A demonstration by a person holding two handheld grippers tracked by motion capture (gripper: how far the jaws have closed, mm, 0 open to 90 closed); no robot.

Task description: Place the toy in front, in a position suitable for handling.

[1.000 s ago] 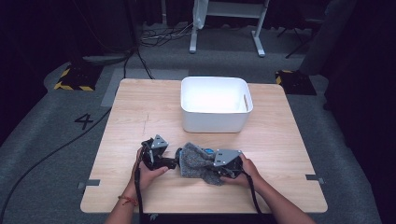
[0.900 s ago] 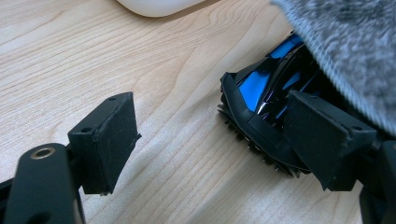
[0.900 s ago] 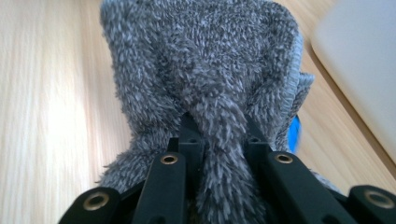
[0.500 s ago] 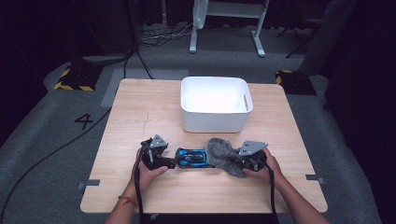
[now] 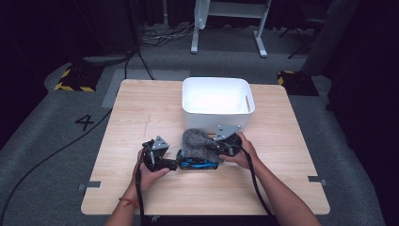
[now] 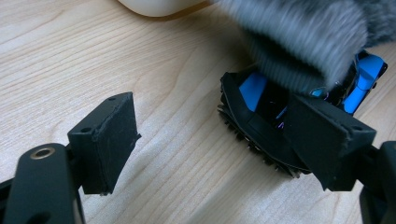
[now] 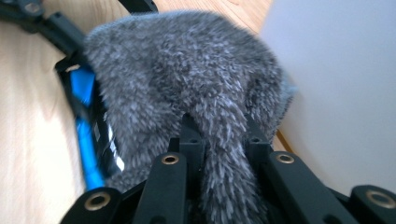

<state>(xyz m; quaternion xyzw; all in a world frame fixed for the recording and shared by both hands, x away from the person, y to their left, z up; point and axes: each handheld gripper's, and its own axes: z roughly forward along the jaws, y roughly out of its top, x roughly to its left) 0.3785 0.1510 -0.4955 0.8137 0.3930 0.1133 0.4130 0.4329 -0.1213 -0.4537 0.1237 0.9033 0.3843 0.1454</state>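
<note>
Right tool (image 5: 221, 149), clamped on grey fuzzy cloth (image 5: 197, 142), now nearer white bin (image 5: 217, 99).

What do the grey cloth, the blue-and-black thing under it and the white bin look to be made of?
Grey cloth: fuzzy fleece-like fabric, with a visible short pile. Blue-and-black thing: likely hard plastic, glossy panels and a ribbed edge. White bin: probably matte plastic, with smooth walls and rounded corners.

Fuzzy grey cloth (image 7: 187, 84), rough-piled; glossy blue-and-black plastic car (image 5: 197, 164); smooth matt white plastic bin (image 5: 217, 100); pale, matt wood-grain bench (image 5: 141, 113); matt black rubbery fingers (image 6: 109, 140).
</note>
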